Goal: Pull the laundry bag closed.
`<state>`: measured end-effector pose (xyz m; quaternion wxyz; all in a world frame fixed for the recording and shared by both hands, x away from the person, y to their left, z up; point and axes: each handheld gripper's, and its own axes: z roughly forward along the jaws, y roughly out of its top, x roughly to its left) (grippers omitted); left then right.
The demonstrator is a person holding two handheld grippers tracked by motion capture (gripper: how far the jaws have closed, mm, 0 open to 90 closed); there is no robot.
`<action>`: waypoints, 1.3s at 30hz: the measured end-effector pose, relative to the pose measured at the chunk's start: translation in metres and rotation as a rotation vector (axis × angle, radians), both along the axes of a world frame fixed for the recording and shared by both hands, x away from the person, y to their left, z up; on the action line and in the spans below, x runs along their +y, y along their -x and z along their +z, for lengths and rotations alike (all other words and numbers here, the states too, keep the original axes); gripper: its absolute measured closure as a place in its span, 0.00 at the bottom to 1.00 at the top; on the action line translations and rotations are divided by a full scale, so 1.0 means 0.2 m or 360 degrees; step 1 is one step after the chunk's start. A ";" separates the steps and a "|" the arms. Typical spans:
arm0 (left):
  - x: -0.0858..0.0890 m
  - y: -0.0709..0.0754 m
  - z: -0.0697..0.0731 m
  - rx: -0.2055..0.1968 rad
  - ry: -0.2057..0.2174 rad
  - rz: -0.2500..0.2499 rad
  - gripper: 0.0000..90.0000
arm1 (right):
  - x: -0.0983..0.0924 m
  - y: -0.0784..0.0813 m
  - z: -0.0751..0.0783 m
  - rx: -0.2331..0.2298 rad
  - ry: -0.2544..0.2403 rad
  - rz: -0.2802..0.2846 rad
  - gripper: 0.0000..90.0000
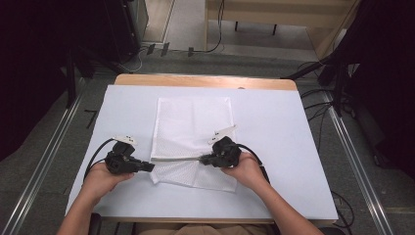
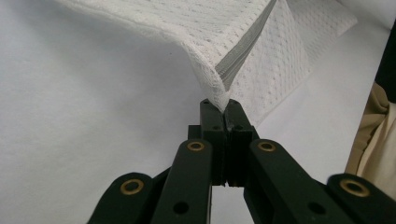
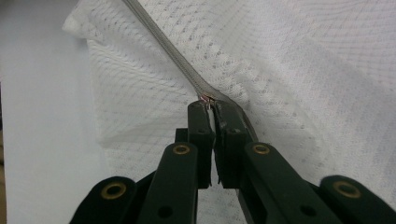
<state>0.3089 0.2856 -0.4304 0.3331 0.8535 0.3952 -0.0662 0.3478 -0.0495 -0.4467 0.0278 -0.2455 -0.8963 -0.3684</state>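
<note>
Item: white mesh bag [image 1: 193, 129] with grey zipper [image 1: 178, 158], lying on a white-covered table [image 1: 274, 147].

Nearest, at 6 o'clock of the table: both hands with their grippers.

Left gripper [image 1: 149, 167]: jaws closed tight, pinching the bag's near-left corner at the zipper's end. In the left gripper view the fabric [image 2: 219, 70] rises directly from the fingertips [image 2: 212, 112], the zipper [image 2: 243, 51] running away toward 1 o'clock.

Right gripper [image 1: 203, 158]: jaws closed on the zipper pull [image 3: 207, 98], at 3 o'clock of the left gripper. In the right gripper view the zipper [image 3: 163, 49] runs off toward 11 o'clock from the fingertips [image 3: 200, 112].

Farther: the bag's main body lies flat, extending toward 12 o'clock. Beyond it, the table's wooden far edge [image 1: 205, 81].
</note>
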 end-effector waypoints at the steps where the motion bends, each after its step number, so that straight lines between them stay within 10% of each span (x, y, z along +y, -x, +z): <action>1: 0.00 0.00 0.00 -0.0004 0.0000 -0.0003 1.00 | 0.00 0.00 0.00 -0.0002 0.0001 0.0001 0.98; 10: 0.04 -0.01 0.01 0.0028 -0.0009 0.0088 1.00 | -0.05 -0.02 -0.01 0.0000 0.0080 -0.0089 0.98; 39: 0.03 0.01 -0.02 0.0053 -0.0003 0.0017 1.00 | -0.31 0.00 -0.01 0.0097 0.0085 -0.0116 0.98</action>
